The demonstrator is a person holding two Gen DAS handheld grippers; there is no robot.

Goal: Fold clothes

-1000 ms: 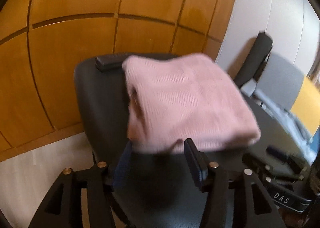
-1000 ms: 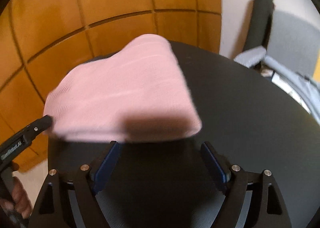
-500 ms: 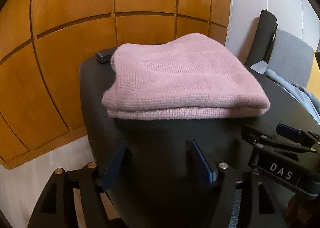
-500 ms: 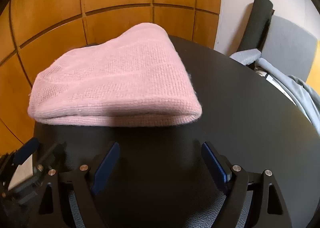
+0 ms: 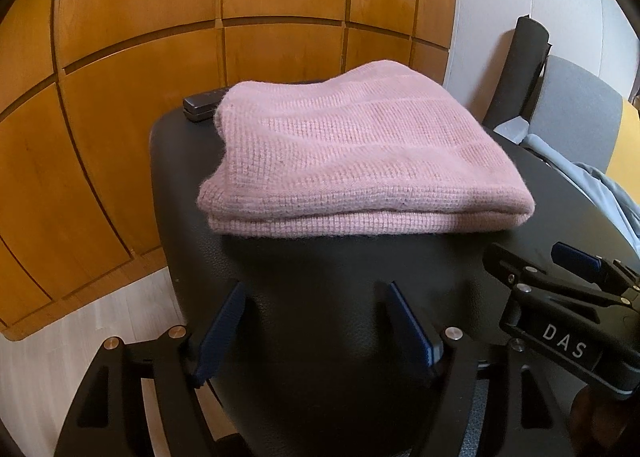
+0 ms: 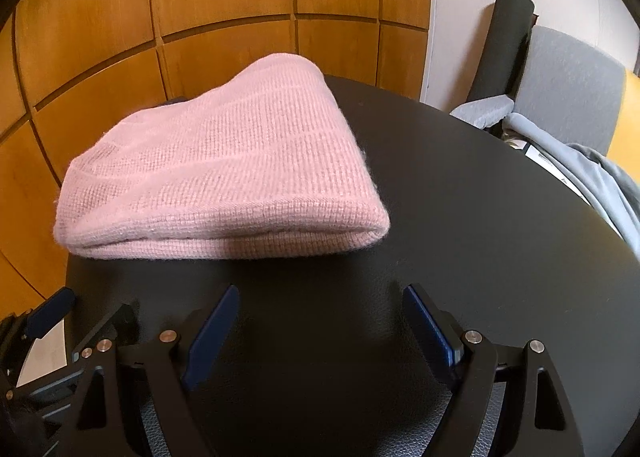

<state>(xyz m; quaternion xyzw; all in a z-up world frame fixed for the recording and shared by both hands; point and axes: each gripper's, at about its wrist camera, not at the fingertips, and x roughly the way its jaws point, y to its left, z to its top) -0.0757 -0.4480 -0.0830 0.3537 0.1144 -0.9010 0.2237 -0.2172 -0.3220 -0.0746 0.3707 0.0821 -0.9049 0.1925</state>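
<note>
We have just let go of the folded pink sweater [image 5: 352, 165] — left gripper [image 5: 316, 333] and right gripper [image 6: 320, 329] both hang empty, jaws apart, short of it — so this fold looks finished.

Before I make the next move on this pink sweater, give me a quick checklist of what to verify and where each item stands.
1. Pink sweater folded into a compact stack on the black table: ok.
2. Left gripper empty, jaws apart, short of the sweater: ok.
3. Right gripper empty, jaws apart, short of the sweater: ok.
4. Edges of the layers aligned along the near side: ok; far side cannot tell.
5. Small dark object at the sweater's far corner, touching the knit or not: cannot tell.
6. Grey garment at the table's right edge, apart from the sweater: ok.
</note>
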